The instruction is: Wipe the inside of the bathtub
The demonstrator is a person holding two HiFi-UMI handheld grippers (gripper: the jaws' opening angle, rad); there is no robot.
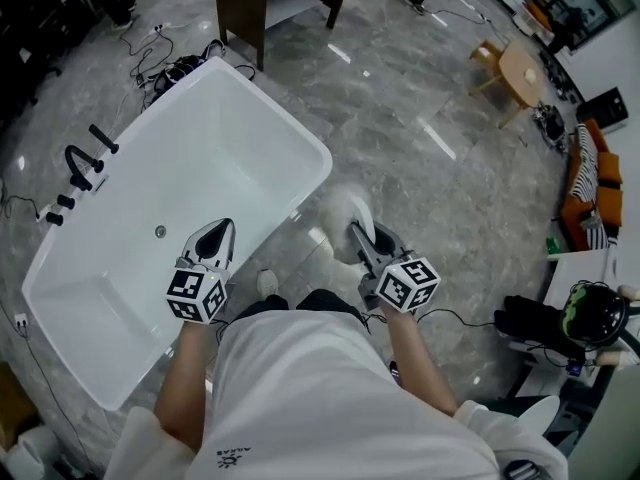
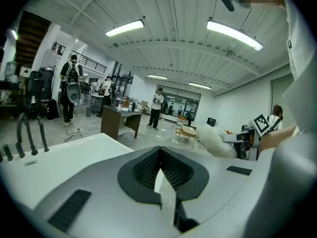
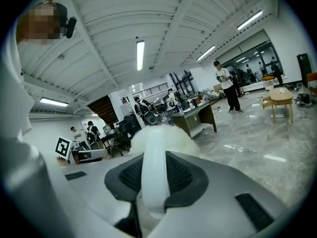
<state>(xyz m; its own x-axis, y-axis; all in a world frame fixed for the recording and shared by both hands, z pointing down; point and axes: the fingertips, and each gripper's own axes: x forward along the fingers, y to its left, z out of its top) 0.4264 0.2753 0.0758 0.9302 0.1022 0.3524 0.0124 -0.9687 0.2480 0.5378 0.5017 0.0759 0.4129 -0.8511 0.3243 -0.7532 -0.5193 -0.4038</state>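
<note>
White fluffy brush point(image 1: 343, 211) sits pinched by its handle in the right tongs point(image 1: 362, 236), just outside the bathtub point(image 1: 215, 138). The left tongs point(image 1: 216, 230), pressed together and empty, hang above its near side. Wiping seems not yet begun: next, lower the brush inside. Only the head view shows the basin.

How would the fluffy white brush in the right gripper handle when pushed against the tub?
The brush's fluffy head looks soft, so it would probably squash and feel light. Its smooth white handle appears rigid, yet might twist in the right gripper under pressure.
</note>
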